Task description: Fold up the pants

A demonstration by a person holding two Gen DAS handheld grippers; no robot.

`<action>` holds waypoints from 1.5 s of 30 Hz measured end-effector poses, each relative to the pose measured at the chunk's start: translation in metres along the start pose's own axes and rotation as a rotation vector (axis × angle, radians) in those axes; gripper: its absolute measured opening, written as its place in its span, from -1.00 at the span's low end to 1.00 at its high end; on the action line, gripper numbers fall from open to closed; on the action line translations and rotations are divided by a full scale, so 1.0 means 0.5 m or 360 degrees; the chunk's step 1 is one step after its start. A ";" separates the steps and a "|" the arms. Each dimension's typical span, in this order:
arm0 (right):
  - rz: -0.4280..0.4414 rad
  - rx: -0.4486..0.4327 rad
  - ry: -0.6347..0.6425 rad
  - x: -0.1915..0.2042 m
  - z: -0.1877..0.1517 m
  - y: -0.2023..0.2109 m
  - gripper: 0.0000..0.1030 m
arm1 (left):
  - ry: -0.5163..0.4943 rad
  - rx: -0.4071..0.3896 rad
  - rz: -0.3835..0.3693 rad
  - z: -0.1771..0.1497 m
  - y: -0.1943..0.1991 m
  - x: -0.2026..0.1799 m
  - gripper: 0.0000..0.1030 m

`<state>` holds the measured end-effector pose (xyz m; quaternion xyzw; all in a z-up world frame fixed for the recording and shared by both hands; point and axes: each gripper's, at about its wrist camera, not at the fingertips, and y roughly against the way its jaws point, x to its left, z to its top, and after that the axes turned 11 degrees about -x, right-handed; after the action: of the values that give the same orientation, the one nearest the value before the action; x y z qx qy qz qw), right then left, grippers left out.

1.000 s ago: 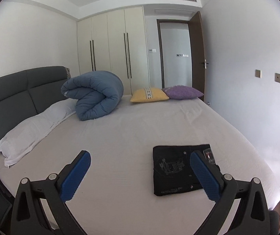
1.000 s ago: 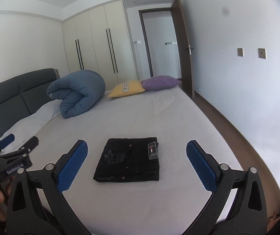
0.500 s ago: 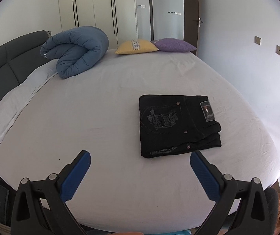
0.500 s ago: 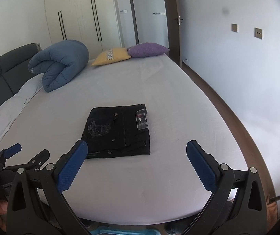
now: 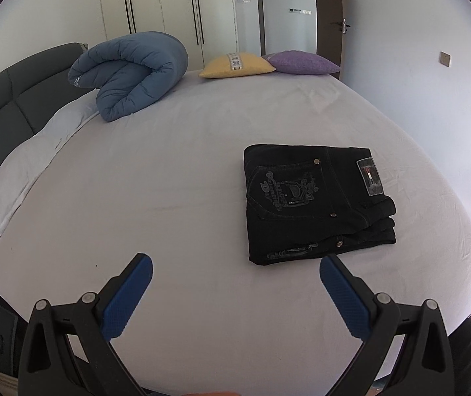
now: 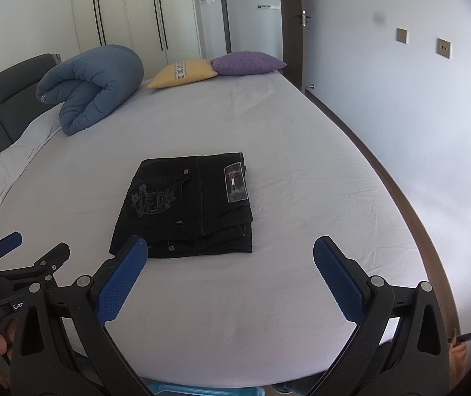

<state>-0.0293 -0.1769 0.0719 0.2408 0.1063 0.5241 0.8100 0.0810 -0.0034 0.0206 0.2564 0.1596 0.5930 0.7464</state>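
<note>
Black pants (image 5: pixel 314 201) lie folded into a neat rectangle on the white bed sheet (image 5: pixel 186 181), back pocket and label facing up. They also show in the right wrist view (image 6: pixel 189 204). My left gripper (image 5: pixel 235 274) is open and empty, held above the bed's near edge, short of the pants and to their left. My right gripper (image 6: pixel 225 254) is open and empty, just in front of the pants' near edge. The left gripper also shows at the left edge of the right wrist view (image 6: pixel 31 247).
A rolled blue duvet (image 5: pixel 130 72), a yellow pillow (image 5: pixel 235 64) and a purple pillow (image 5: pixel 301 62) lie at the far end. A white pillow (image 5: pixel 27 171) lies along the grey headboard (image 5: pixel 1 99) on the left. A wall runs close on the right.
Both grippers tilted downward and then drew a little closer to the bed, so the folded pants now sit larger in both views. The pants have not moved. Both grippers stayed open.
</note>
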 end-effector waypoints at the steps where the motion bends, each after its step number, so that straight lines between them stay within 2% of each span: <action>1: 0.0004 0.0002 -0.0002 0.000 0.001 -0.003 0.99 | 0.0005 0.0003 -0.0002 0.000 -0.001 0.000 1.00; 45: -0.0006 0.0030 0.0014 0.017 -0.019 -0.015 0.99 | 0.0045 0.0027 -0.0004 -0.005 0.003 0.001 1.00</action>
<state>-0.0239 -0.1691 0.0605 0.2458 0.1152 0.5225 0.8082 0.0788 -0.0020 0.0194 0.2542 0.1755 0.5941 0.7427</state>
